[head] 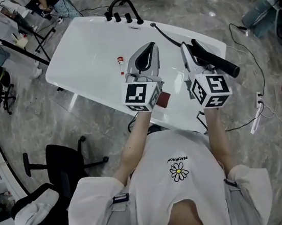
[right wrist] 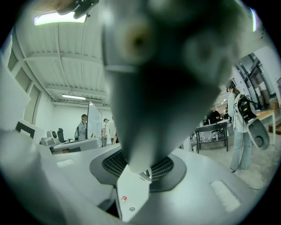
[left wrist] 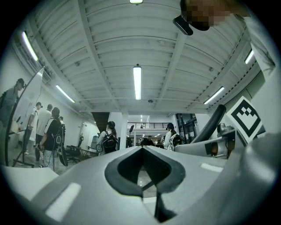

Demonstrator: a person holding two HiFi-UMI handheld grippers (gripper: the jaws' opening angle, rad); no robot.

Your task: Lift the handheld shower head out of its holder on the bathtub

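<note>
Over the bathtub (head: pixel 85 44), the shower head (head: pixel 222 65) is being gripped by the right gripper (head: pixel 191 51), its long axis running right of the fingers; the left gripper (head: pixel 148 49) is being held shut, empty.

White bathtub (head: pixel 81 50) on marble floor (head: pixel 40 128); small red-and-white object (head: pixel 120 60), black tap (head: pixel 123 9) on top.

I'm working in a big open hall, more a test lab than a home, I'd guess. A white bathtub (head: pixel 86 49) stands alone on a polished stone floor (head: pixel 39 123). Around it are an office chair (head: pixel 65 163), loose cables (head: pixel 251 55), tube lights (left wrist: pixel 137 82) on a ribbed ceiling (left wrist: pixel 101 48), and people (left wrist: pixel 50 132) with backpacks.
</note>
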